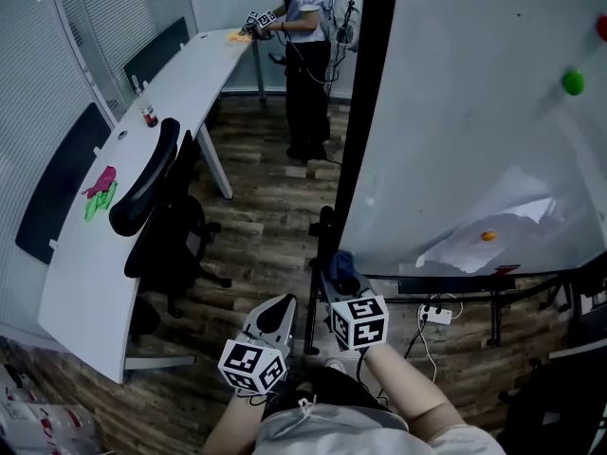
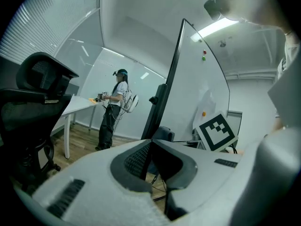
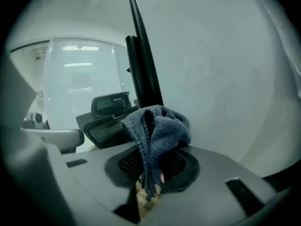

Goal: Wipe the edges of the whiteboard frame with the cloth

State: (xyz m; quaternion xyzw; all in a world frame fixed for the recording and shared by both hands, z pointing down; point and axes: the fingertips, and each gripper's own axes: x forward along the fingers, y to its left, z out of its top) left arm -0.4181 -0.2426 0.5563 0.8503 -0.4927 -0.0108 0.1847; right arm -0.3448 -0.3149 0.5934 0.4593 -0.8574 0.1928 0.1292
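1. Cloth [image 3: 160,128], grey-blue and bunched, is pinched in the right claw [image 3: 151,150]. Its folds stand up above the tips, and a thin tail hangs down between the pads.
2. In the head view the cloth [image 1: 342,269] sits at the lower end of the black whiteboard frame [image 1: 358,131]. Whether it touches the frame cannot be told. In the right gripper view the frame [image 3: 141,65] rises straight up behind the cloth.
3. The left claw [image 2: 150,145] is pressed together with nothing between its pads. In the head view it [image 1: 275,313] is held low, just beside the right claw [image 1: 340,288] and on its left.
4. The whiteboard [image 1: 474,112] carries a green magnet [image 1: 573,81], an orange magnet [image 1: 487,236] and a loose sheet of paper [image 1: 503,218].
5. Well to the left, a curved white tabletop [image 1: 180,83] holds a pink rag [image 1: 101,180], a green rag [image 1: 98,202] and a small bottle [image 1: 149,116]. A black office chair [image 1: 152,188] stands against its edge on the wooden floor [image 1: 266,207].
6. Another person [image 1: 305,55] stands at the far end of that tabletop.
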